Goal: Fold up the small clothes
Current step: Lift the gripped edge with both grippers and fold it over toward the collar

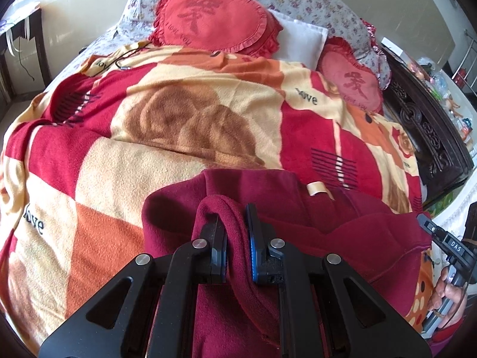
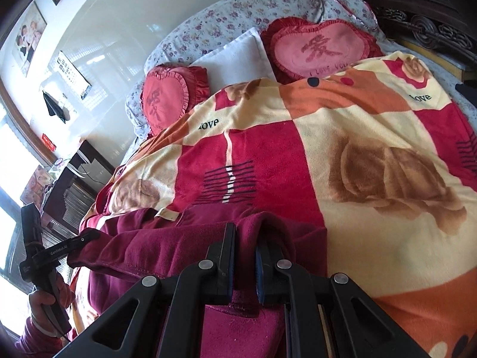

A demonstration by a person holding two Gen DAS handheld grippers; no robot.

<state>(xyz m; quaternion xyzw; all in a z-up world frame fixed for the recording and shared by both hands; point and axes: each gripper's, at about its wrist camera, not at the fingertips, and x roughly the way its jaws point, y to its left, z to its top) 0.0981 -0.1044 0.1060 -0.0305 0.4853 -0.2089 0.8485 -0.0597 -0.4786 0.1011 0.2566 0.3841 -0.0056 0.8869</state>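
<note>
While both hands carry it, the left tongs [image 1: 235, 238] pinch a bunched fold of the maroon garment [image 1: 328, 217], and the right tongs [image 2: 244, 256] pinch another fold of it. The garment is stretched between them over the near edge of the bed, lying on the patterned blanket [image 1: 179, 113]. Both grips hold thick rolls rather than clean edges, so the fleece could slip out, or the fold could land crooked. The blanket might also snag and lift with it.
</note>
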